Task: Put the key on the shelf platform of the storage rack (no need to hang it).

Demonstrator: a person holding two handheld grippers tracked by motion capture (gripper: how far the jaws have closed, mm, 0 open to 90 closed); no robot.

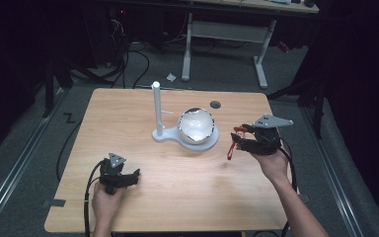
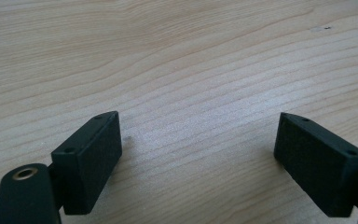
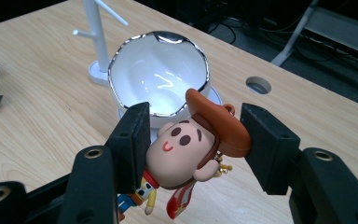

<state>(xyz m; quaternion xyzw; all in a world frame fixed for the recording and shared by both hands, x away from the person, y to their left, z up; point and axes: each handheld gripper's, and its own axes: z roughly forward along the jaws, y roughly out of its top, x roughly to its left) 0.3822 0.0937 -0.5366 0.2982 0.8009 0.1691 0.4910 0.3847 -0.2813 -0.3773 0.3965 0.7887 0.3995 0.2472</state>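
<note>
A cowboy figure keychain with a brown hat is clamped by its head between the jaws of my right gripper. In the high view the figure dangles from the right gripper at the table's right, just right of a white bowl. The bowl has a shiny uneven rim and sits on a white stand with an upright peg pole. My left gripper rests low at the front left, and its jaws stand wide apart over bare wood.
The wooden table has a round cable hole behind the bowl. The pole carries short side pegs. A desk frame and cables lie on the floor beyond the far edge.
</note>
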